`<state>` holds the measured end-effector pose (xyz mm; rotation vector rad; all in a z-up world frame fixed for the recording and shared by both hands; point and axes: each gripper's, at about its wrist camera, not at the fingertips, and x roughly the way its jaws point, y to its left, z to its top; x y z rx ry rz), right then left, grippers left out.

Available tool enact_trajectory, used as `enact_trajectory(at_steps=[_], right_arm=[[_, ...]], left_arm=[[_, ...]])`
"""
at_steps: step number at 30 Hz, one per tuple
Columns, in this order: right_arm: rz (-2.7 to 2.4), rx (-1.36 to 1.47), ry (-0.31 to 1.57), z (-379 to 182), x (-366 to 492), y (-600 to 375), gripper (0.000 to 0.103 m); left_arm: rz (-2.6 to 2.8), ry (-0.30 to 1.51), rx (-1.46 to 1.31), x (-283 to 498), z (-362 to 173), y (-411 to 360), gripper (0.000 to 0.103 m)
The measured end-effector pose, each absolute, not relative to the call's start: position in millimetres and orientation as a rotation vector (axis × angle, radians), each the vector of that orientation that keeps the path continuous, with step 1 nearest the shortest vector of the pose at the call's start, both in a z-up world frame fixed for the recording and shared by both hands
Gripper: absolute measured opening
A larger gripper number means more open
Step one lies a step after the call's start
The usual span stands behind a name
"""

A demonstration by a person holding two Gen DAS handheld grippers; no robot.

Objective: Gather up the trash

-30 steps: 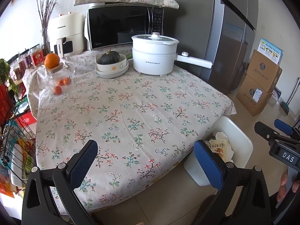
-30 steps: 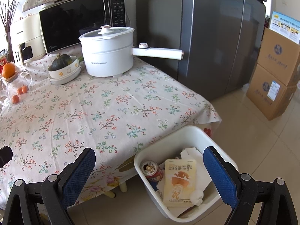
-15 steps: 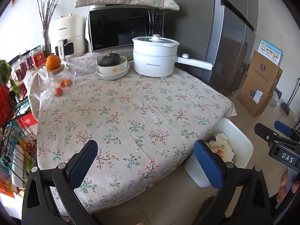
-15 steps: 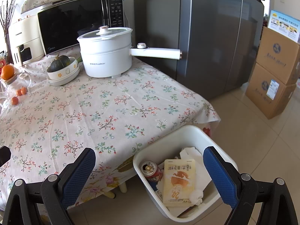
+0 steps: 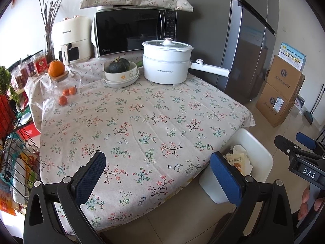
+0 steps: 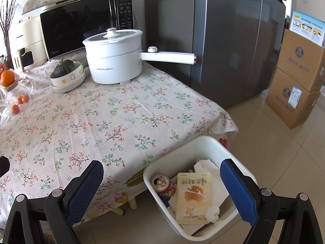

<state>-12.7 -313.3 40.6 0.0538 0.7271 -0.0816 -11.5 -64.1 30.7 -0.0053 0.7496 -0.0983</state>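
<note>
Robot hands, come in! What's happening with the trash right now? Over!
Left gripper open, empty. Right gripper open, empty. White bin by the table corner holds a can, a yellow packet, tissues. Nothing blocking the bin.

The desk (image 5: pixel 142 122) has a flowery cloth. A white pot (image 5: pixel 167 62) sits at 12 o'clock, bowls (image 5: pixel 121 77) beside it, a jar (image 5: pixel 64 87) at 10 o'clock.

Floral-clothed table (image 5: pixel 142 122) (grey fridge (image 5: pixel 243 50) behind)
</note>
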Motion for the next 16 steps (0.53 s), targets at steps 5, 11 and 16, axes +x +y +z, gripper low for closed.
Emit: enact_trajectory(at_steps=[5,11,16], right_arm=[[-0.089,0.059,0.714,43,-14,-315,0.096],[-0.085,0.064,0.707,45,-11,-311,0.096],[-0.071,0.048,0.704,45,-9,-303,0.096]], left_arm=[[-0.098,0.748,-0.011,-9,31,-61,0.103],[-0.105,0.758,-0.029,-6,30,-59,0.103],[-0.109,0.755,-0.022,-3,28,-59,0.103]])
